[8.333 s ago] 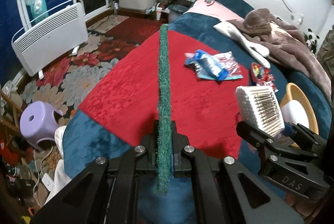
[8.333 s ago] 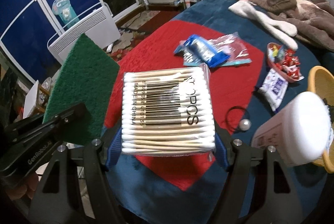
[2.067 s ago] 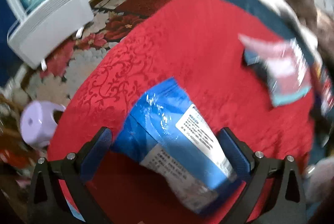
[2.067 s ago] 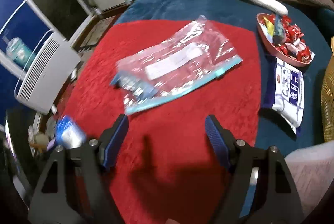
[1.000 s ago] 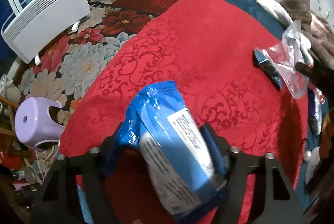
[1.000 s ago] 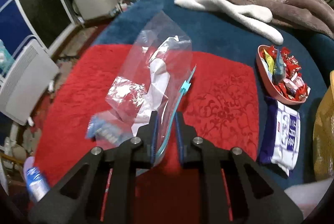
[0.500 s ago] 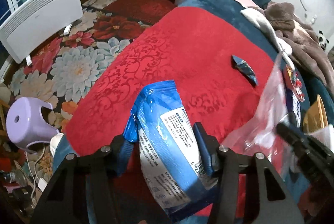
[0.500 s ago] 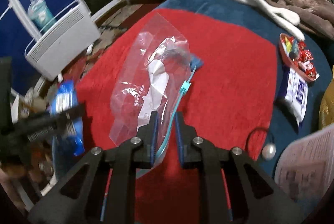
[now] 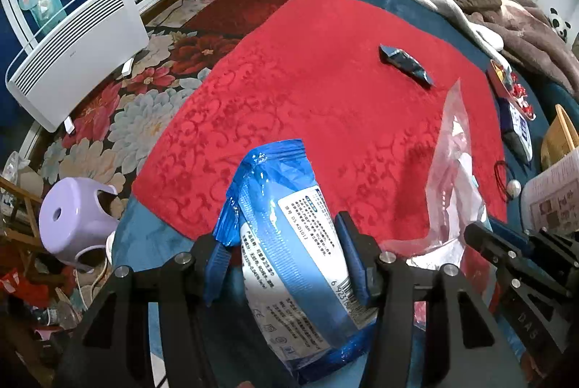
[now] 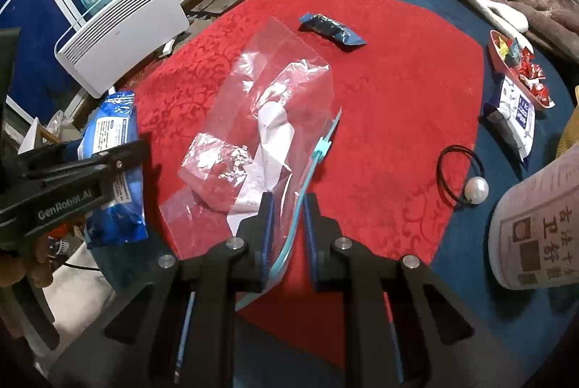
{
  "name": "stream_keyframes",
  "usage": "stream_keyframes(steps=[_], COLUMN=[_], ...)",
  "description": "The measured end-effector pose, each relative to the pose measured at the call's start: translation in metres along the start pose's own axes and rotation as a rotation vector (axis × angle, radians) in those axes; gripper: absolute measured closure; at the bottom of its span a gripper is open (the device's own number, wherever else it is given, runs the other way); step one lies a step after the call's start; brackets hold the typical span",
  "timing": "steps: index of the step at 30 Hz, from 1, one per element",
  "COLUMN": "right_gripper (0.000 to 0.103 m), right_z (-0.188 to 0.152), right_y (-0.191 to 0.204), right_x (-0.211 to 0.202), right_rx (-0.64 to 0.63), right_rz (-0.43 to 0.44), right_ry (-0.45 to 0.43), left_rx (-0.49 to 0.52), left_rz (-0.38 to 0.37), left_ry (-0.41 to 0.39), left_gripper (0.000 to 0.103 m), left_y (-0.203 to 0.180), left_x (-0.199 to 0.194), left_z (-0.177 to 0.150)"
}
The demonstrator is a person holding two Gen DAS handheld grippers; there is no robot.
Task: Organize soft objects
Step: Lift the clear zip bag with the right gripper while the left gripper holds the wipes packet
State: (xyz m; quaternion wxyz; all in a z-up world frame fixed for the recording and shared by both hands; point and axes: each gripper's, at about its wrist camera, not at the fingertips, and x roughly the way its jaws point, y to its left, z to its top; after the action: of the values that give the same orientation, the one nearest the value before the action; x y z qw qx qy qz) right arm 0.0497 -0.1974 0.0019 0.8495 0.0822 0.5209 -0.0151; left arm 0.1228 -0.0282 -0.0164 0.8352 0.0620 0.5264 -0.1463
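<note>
We have both tools loaded. Our left gripper (image 9: 289, 248) has its jaws partly closed on the blue pack (image 9: 289, 243), squeezing it across its middle so that the top end sticks out ahead of the jaws and the rest hangs back beneath them. Our right gripper (image 10: 287, 203) has its jaws nearly together, pinching the zip bag (image 10: 260, 120) at its teal zipper edge; the bag stands up ahead of the jaws, with a white paper slip and some crinkled film inside.

The two are near each other: from the right wrist the pack sits to the left of the bag, and from the left wrist the bag rises just to the right of our jaws. We judge that the pack is meant to go into the bag, but the bag's mouth looks pinched flat, so that step is not yet done.

Ahead of both jaws, a small dark wrapper (image 10: 331, 28) lies alone on the red cover (image 10: 398, 91). To the right lie a hair tie (image 10: 457, 171) with a pearl, a tissue packet (image 10: 515, 113) and a sweets dish (image 10: 521, 69), which we take as unsorted.
</note>
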Motion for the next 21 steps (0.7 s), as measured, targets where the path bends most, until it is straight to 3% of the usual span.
stream_keyframes(steps=[9, 14, 19, 20, 21], right_gripper=[0.086, 0.085, 0.081, 0.064, 0.014], right_z=[-0.007, -0.004, -0.006, -0.006, -0.006], right_y=[-0.006, -0.02, -0.016, -0.011, -0.007], right_x=[-0.002, 0.013, 0.008, 0.007, 0.007], right_rx=[0.002, 0.057, -0.006, -0.041, -0.068], right_rz=[-0.002, -0.001, -0.052, -0.058, -0.052], right_ry=[0.013, 0.095, 0.052, 0.04, 0.039], left_rx=[0.025, -0.016, -0.068, -0.075, -0.079], left_rz=[0.011, 0.025, 0.028, 0.027, 0.026], left_ry=[0.003, 0.012, 0.01, 0.008, 0.007], left_gripper=[0.046, 0.046, 0.045, 0.045, 0.045], left_y=[-0.015, 0.0, 0.017, 0.02, 0.021], left_x=[-0.002, -0.002, -0.004, -0.005, -0.005], left_z=[-0.012, -0.016, -0.018, -0.018, -0.017])
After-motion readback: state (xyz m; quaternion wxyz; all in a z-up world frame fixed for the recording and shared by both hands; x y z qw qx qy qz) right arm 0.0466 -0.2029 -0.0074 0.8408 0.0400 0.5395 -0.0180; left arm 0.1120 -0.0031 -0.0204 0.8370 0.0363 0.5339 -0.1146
